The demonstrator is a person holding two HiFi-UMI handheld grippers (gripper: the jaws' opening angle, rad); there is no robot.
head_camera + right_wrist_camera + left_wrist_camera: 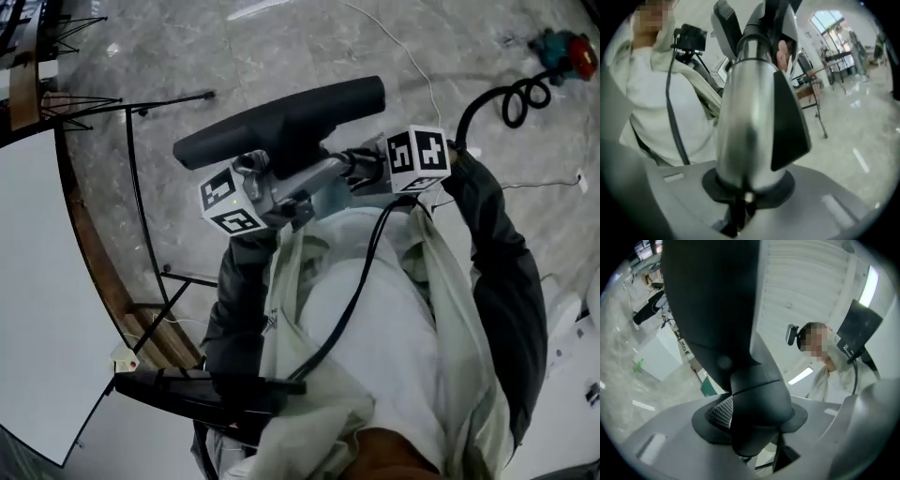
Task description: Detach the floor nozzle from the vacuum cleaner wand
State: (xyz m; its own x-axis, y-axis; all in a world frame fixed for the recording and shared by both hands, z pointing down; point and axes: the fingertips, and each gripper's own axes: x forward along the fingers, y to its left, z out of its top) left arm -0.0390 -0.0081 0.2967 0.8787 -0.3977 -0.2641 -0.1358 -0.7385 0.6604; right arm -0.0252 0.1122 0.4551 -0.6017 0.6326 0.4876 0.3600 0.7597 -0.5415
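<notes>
In the head view I hold the vacuum's lower end up in front of my chest. The black floor nozzle (281, 122) lies crosswise above the silver wand (314, 180). My left gripper (281, 199) is shut on the nozzle's black neck (754, 394), which fills the left gripper view and presses on the round pad. My right gripper (364, 169) is shut on the wand (745, 126), a shiny tube with a black wedge-shaped part (787, 126) on its side. The far ends of both jaws are hidden behind what they hold.
Grey stone floor lies below. A white board (37, 281) in a thin black frame (141, 197) stands at the left. A coiled black hose (516, 94) and a red and teal object (567, 52) lie at the far right. A black cable (356, 291) runs down my chest.
</notes>
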